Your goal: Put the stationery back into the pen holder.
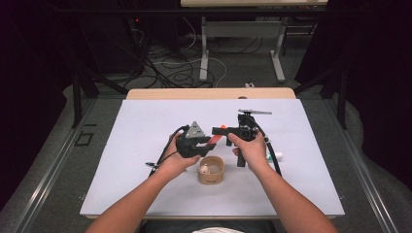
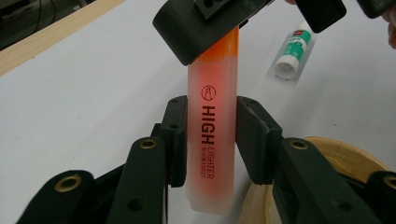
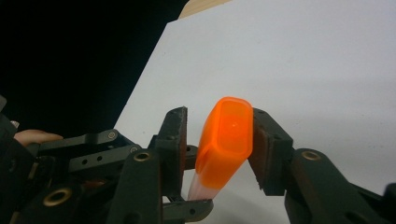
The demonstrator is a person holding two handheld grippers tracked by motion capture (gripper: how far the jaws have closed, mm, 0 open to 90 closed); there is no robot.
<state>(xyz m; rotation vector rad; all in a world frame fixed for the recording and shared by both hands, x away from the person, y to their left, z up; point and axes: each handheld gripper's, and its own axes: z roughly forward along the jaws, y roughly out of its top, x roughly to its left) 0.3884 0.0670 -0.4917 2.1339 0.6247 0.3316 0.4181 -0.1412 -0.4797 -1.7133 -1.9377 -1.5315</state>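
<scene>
Left gripper: your jaws were clamped on the clear barrel of the orange highlighter, held above the white surface near its middle. Right gripper: your jaws flanked the highlighter's orange cap; one pad touched it, the other stood just clear. Round wooden container: just beneath your hands, toward the near edge. Glue stick: lying toward the right edge.

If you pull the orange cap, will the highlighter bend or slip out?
The highlighter looks like hard plastic, so it probably won't bend. Its smooth sides could slip, though the left gripper clamps its flat body. It seems light.
</scene>
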